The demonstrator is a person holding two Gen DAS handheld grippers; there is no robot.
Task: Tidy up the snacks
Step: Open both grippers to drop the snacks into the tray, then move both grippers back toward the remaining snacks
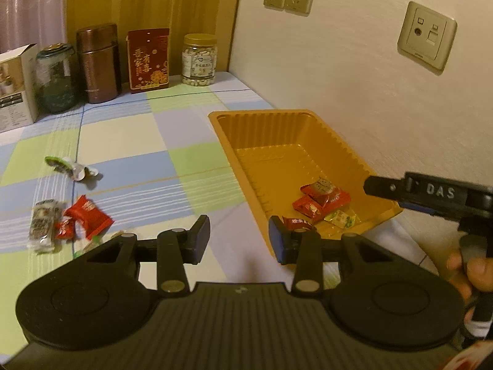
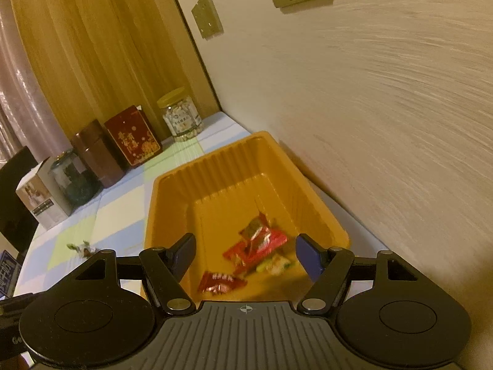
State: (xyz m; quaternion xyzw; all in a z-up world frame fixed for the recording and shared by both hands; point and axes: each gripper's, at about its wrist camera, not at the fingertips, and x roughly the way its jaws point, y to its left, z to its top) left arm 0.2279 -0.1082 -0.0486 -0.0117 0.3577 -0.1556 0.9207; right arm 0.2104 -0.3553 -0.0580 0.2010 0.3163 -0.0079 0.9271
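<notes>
Right hand-held gripper (image 2: 245,254), released over the orange tray (image 2: 311,182); left hand-held gripper (image 1: 238,239), released and empty, should next take the red snack (image 1: 87,215) at its 10 o'clock.

From my feed, the orange tray (image 2: 172,191) looks like thin moulded plastic with ribbed walls and a soft sheen. The snack packets (image 2: 262,240) inside it are glossy, crinkled foil or film (I can't tell which). The checked tablecloth (image 1: 138,141) reads as matt woven cloth. The brown canister (image 1: 98,61) has a brushed metallic shine, and the nut jar (image 1: 198,60) is clear plastic or glass under a yellow lid. Behind them, the wood-grain panel (image 1: 148,0) is smooth; the wall (image 2: 385,108) is matt and faintly rough.
</notes>
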